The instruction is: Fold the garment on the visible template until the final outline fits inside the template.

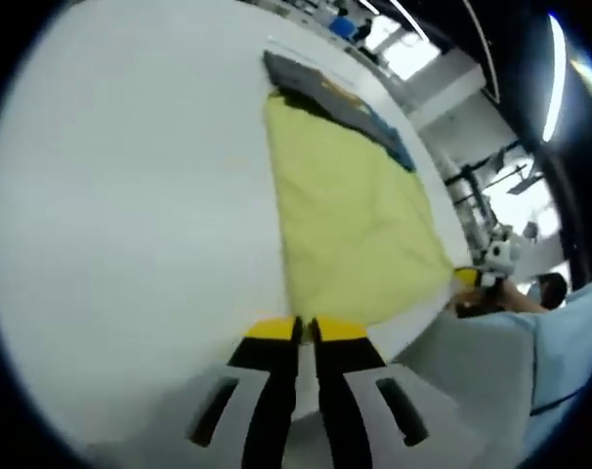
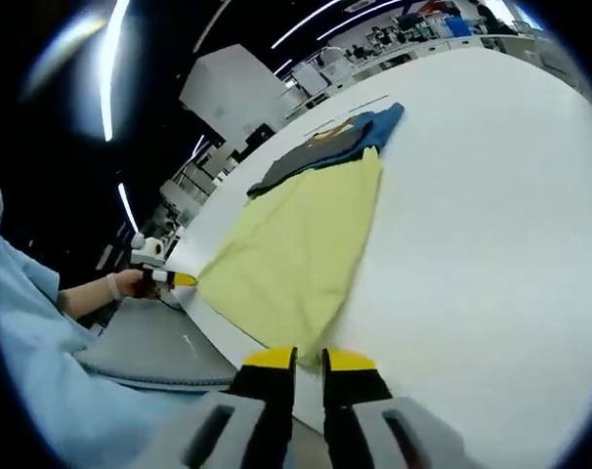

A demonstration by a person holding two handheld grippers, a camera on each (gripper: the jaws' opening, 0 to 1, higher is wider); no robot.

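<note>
A pale yellow garment (image 1: 350,210) lies flat on the white table (image 1: 130,215), stretched toward me. My left gripper (image 1: 306,330) has its yellow-tipped jaws closed together on the garment's near corner. In the same view the right gripper (image 1: 469,279) holds the other near corner at the table's edge. In the right gripper view, the yellow garment (image 2: 296,244) runs away from my right gripper (image 2: 311,360), whose jaws pinch its near corner. The left gripper (image 2: 179,278), held by a hand, grips the far-left corner.
Dark grey and blue folded clothes (image 1: 340,98) lie at the garment's far end, also seen as dark clothes (image 2: 325,147) in the right gripper view. A person's light blue sleeve (image 2: 42,371) is close by. The table's edge (image 2: 193,318) runs under both grippers.
</note>
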